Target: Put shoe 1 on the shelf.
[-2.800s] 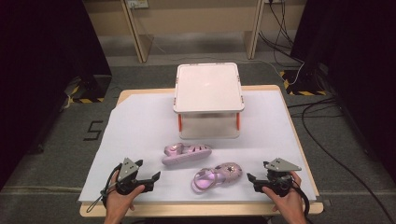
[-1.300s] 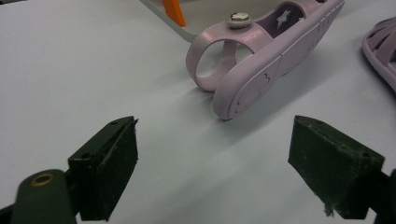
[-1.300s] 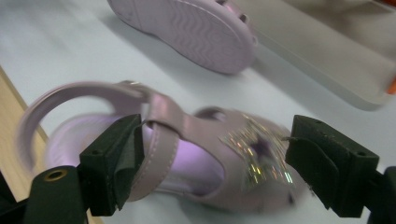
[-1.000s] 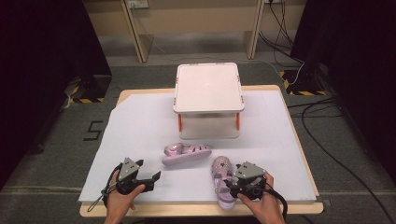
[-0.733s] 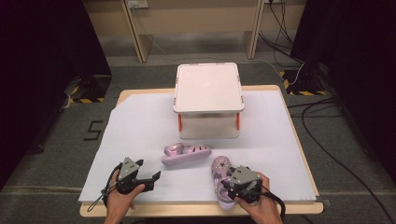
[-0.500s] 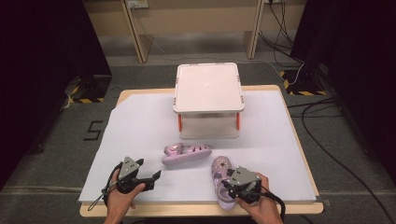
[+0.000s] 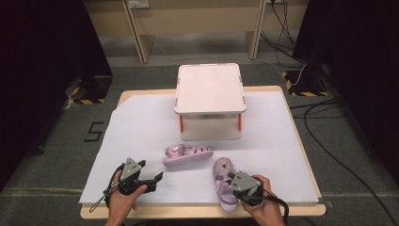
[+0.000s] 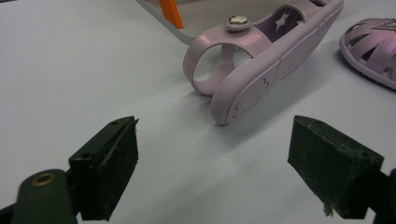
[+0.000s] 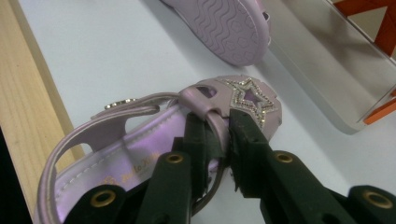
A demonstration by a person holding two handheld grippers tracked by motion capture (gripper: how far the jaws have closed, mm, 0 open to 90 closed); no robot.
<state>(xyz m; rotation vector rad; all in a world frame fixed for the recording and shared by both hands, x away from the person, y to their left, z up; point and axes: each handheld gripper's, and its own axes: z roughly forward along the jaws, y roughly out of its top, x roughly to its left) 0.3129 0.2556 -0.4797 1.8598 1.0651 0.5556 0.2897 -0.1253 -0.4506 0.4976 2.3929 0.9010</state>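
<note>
My right hand-held gripper (image 9: 217,140) was clamped on the centre strap of the near sandal (image 7: 225,181), which stood at the front edge of the surface (image 7: 141,122), toe pointing away from me. My left hand-held gripper (image 8: 224,172) hung with its jaws wide apart and nothing between them, aimed at the heel of the far sandal (image 8: 261,60), which lay on its side just short of the lidded box (image 7: 209,101). I judged the job barely begun: one sandal gripped but not lifted, the other untouched. The right gripper view showed the star on the toe and the other sandal's wavy sole; the high view showed how the pair lay before the box.
</note>
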